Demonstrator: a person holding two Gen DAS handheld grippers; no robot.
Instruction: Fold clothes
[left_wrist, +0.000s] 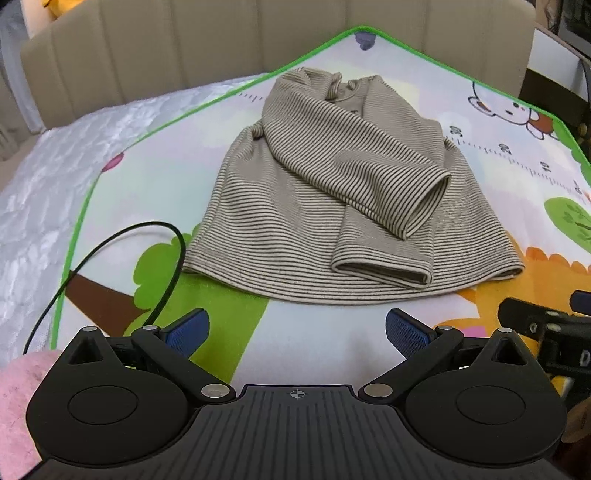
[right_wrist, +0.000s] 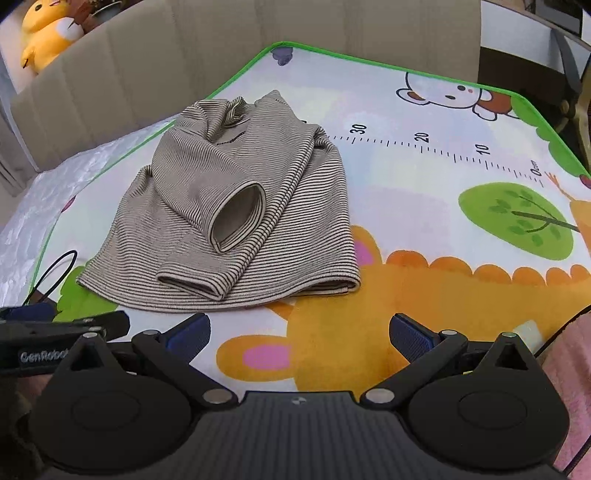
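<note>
Both sets of jaws are spread wide with nothing in them: left gripper (left_wrist: 297, 330) and right gripper (right_wrist: 299, 334) just hover over the play mat (right_wrist: 424, 221), side by side. The striped shirt (left_wrist: 332, 192) lies flat at 12 o'clock from the left one, around 11 from the right, both sleeves crossed over its front. A black cable (left_wrist: 110, 258) loops at 10 o'clock. Beige headboard (left_wrist: 166, 48) behind.
</note>
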